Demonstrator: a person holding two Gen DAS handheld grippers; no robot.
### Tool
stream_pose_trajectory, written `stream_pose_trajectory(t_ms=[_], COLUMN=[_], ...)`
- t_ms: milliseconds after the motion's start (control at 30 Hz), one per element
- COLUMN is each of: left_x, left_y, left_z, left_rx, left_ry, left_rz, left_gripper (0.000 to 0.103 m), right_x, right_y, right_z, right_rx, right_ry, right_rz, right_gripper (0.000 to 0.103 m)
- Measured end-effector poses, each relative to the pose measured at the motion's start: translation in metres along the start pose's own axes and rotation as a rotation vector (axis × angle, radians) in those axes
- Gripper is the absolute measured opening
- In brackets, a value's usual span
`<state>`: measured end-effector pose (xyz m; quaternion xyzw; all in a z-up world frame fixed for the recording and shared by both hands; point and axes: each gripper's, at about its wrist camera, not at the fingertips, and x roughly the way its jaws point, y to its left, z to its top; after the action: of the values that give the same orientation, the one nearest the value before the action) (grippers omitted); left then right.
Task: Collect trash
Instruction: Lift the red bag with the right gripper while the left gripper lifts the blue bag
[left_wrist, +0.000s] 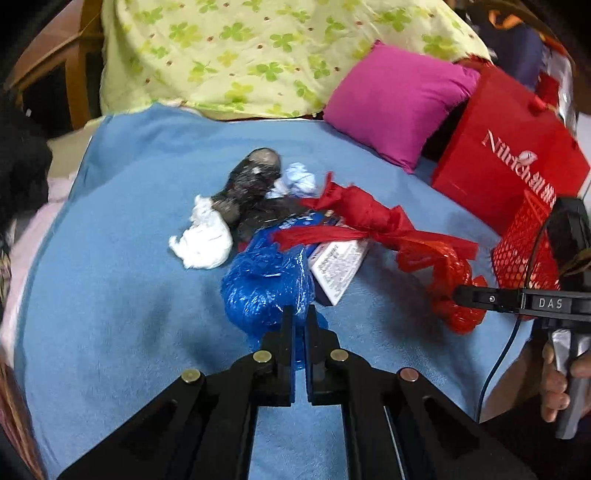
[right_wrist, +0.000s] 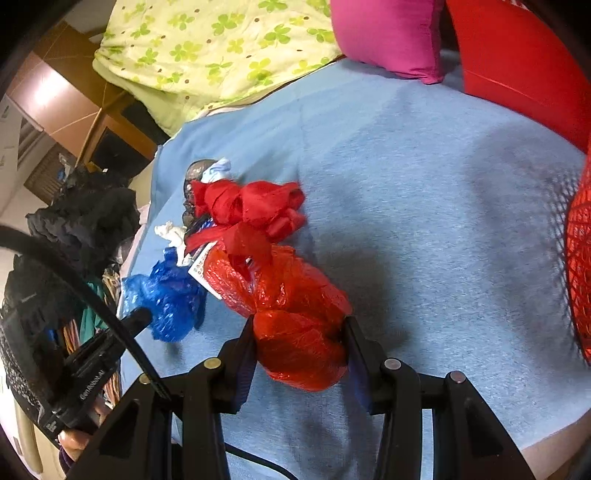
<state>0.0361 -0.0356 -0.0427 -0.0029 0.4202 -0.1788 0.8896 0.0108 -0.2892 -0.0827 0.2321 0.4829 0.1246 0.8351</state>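
A heap of trash lies on the blue blanket. My left gripper is shut on a crumpled blue plastic bag, which also shows in the right wrist view. My right gripper is shut on a crumpled red plastic bag, seen in the left wrist view beside that gripper. Behind lie a red ribbon-like wrap, a white printed box, a white tissue wad, a dark foil bag and a pale paper ball.
A red mesh basket stands at the right, also at the right edge of the right wrist view. A red paper bag, a magenta pillow and a green clover quilt lie behind. Dark clothes are at the left.
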Motion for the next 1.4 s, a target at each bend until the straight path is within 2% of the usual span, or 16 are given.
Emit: stream_pose_trajectory(t_ms=[200, 267, 333, 400, 467, 700, 867, 900, 1000, 1200, 1400], left_x=[0.001, 0.006, 0.011, 0.012, 0.012, 0.039, 0.047, 0.047, 0.043, 0.023, 0.009], left_y=[0.028, 0.031, 0.031, 0.03, 0.027, 0.023, 0.016, 0.014, 0.01, -0.004, -0.014], left_z=[0.001, 0.0, -0.001, -0.002, -0.002, -0.002, 0.001, 0.001, 0.001, -0.002, -0.005], left_rx=[-0.084, -0.104, -0.111, -0.116, -0.106, -0.12, -0.103, -0.094, -0.078, -0.01, 0.045], left_ry=[0.029, 0.044, 0.059, 0.058, 0.045, 0.097, 0.075, 0.069, 0.056, 0.002, -0.019], left_rz=[-0.032, -0.009, -0.004, 0.015, 0.043, 0.075, 0.116, 0.124, 0.123, 0.177, 0.218], left_gripper=[0.004, 0.007, 0.017, 0.061, 0.068, 0.068, 0.067, 0.06, 0.058, 0.057, 0.057], right_x=[0.0, 0.001, 0.001, 0.002, 0.005, 0.019, 0.027, 0.028, 0.028, 0.022, 0.002], right_y=[-0.001, 0.001, 0.002, 0.002, 0.001, 0.007, 0.011, 0.011, 0.01, 0.011, 0.016], right_z=[0.0, 0.0, -0.001, 0.0, 0.0, -0.004, -0.005, -0.005, -0.006, -0.005, -0.002], right_rx=[-0.005, -0.011, -0.018, -0.019, -0.019, -0.039, -0.05, -0.052, -0.049, -0.049, -0.078], right_ry=[0.002, 0.006, 0.01, 0.016, 0.024, 0.061, 0.076, 0.076, 0.076, 0.057, -0.02], right_rz=[-0.002, 0.0, -0.001, -0.005, -0.019, -0.044, -0.057, -0.058, -0.055, -0.044, 0.019], right_gripper=[0.047, 0.048, 0.049, 0.049, 0.049, 0.05, 0.05, 0.05, 0.05, 0.05, 0.05])
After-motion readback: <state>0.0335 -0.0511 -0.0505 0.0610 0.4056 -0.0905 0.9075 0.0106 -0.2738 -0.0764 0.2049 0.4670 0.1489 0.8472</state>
